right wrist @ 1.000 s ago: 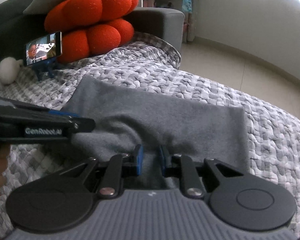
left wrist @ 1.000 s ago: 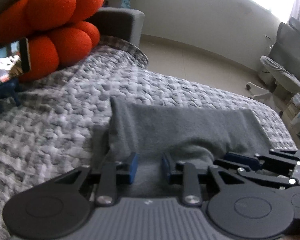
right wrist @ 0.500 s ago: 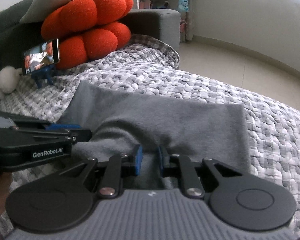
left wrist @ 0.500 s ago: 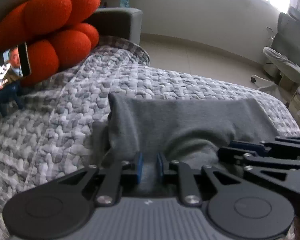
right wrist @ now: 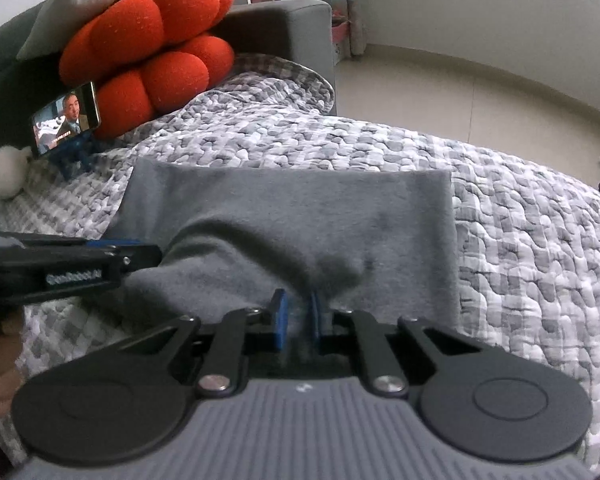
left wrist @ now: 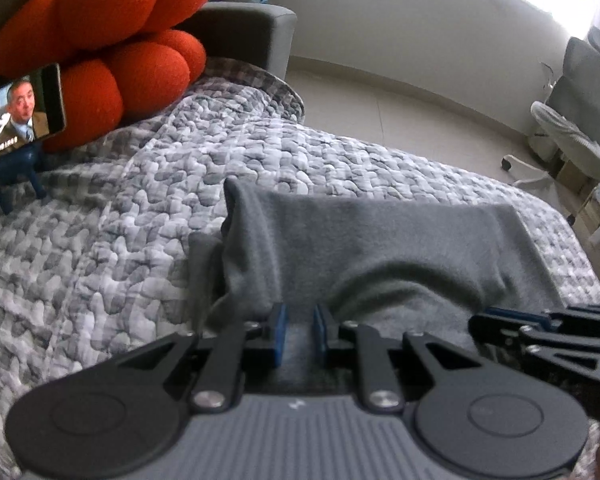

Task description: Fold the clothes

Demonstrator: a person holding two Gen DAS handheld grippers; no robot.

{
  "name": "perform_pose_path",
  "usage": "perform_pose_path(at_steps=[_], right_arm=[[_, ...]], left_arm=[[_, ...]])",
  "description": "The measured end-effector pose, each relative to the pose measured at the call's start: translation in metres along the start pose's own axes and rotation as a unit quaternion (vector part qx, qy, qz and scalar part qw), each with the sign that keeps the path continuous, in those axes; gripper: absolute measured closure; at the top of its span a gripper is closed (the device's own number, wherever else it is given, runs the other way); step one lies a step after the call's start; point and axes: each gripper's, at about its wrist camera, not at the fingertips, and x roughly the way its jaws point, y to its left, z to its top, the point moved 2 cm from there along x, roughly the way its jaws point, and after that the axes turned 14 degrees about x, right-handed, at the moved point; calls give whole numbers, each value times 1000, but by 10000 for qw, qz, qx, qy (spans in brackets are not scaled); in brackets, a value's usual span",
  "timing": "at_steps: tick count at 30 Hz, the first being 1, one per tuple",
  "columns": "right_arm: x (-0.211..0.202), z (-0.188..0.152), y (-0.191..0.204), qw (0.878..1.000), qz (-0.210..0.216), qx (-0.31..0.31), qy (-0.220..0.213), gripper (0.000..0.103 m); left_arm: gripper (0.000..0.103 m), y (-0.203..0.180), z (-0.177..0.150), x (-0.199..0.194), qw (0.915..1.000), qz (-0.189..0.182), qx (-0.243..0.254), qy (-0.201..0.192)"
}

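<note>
Both grippers are pinching the near edge of the grey cloth (right wrist: 300, 216) on the bed (right wrist: 520, 240): left gripper (left wrist: 299, 330), right gripper (right wrist: 297, 314). The rest lies straight ahead, long axis sideways, so I'd guess the fold goes forward.

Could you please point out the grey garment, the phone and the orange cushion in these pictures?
grey garment (right wrist: 300, 208): right wrist view, on its flat upper panel.
phone (right wrist: 66, 118): right wrist view, on the middle of its lit screen.
orange cushion (left wrist: 112, 20): left wrist view, on one upper lobe.
</note>
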Motion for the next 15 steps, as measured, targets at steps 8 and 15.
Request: perform_pose_path(at_steps=[8, 15], right_arm=[[0, 1, -3, 9999, 29, 159, 28, 92], [-4, 4, -9, 9994, 139, 322, 50, 94]], left_arm=[[82, -9, 3, -19, 9988, -209, 100, -432], [82, -2, 1, 3, 9995, -288, -130, 31]])
